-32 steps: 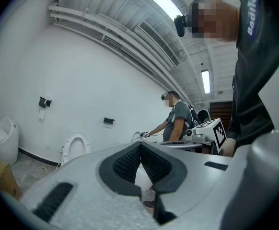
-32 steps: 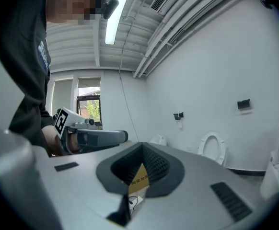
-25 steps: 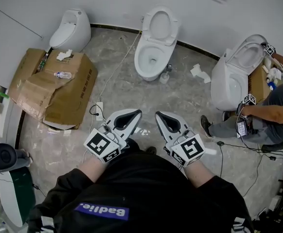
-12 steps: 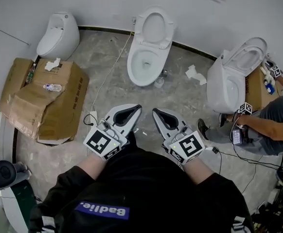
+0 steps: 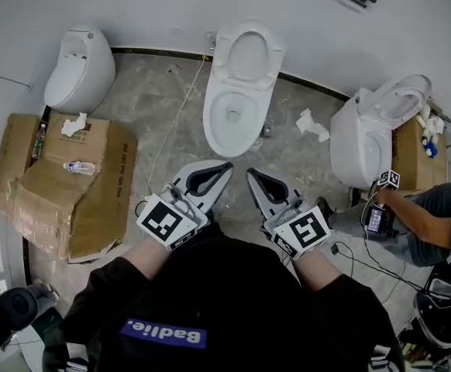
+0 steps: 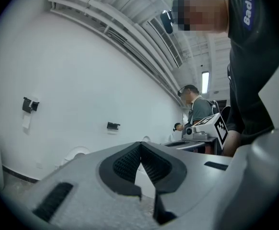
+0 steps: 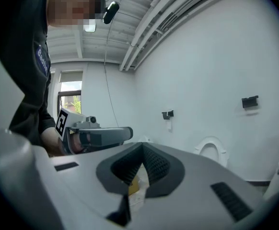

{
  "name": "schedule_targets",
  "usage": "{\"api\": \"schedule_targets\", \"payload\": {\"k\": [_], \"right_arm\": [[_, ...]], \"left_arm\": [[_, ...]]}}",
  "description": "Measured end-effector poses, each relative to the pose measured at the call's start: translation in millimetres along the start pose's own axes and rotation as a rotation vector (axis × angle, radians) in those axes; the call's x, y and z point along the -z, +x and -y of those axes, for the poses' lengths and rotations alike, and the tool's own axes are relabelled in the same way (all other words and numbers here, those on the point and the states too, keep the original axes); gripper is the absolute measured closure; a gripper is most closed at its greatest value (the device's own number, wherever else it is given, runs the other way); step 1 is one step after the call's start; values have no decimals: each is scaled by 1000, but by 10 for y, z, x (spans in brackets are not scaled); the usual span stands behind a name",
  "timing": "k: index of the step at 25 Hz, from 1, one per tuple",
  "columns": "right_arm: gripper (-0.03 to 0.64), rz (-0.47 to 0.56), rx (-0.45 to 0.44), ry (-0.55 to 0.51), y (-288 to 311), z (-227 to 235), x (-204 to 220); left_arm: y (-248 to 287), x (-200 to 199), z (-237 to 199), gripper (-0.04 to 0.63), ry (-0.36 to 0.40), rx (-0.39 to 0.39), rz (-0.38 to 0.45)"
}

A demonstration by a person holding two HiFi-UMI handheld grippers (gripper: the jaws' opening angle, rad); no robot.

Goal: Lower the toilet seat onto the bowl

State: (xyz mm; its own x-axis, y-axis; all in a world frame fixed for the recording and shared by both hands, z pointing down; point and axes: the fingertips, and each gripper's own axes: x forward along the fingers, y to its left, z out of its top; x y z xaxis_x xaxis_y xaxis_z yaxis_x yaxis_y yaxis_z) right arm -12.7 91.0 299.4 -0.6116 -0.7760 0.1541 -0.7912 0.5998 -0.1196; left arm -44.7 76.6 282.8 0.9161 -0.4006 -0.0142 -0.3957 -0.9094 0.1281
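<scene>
The middle toilet [image 5: 227, 126] stands against the wall, its seat [image 5: 249, 29] raised behind the open bowl. Near the bowl's front, well apart from the seat, the left gripper [image 5: 220, 170] and right gripper [image 5: 253, 175] hover, jaws together and empty. Left of the toilet, a cardboard box [image 5: 70, 200] bears a water bottle [image 5: 80, 167].

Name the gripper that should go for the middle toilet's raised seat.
Right, narrowly: the right gripper lines up nearly straight with the raised seat; the left gripper sits slightly aside. Both are shut, empty.
</scene>
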Motion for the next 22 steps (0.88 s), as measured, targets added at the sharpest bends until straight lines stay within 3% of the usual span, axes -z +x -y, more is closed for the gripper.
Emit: {"api": "schedule_targets", "payload": {"k": [11,22], "right_arm": [[591,-8,40,17,350,643,-95],[591,-6,-46,24,629,1445,-200]], "left_arm": [[480,2,-515,580,-40,12,-7],[1161,-14,-971,580,-52,-90,-24]]}}
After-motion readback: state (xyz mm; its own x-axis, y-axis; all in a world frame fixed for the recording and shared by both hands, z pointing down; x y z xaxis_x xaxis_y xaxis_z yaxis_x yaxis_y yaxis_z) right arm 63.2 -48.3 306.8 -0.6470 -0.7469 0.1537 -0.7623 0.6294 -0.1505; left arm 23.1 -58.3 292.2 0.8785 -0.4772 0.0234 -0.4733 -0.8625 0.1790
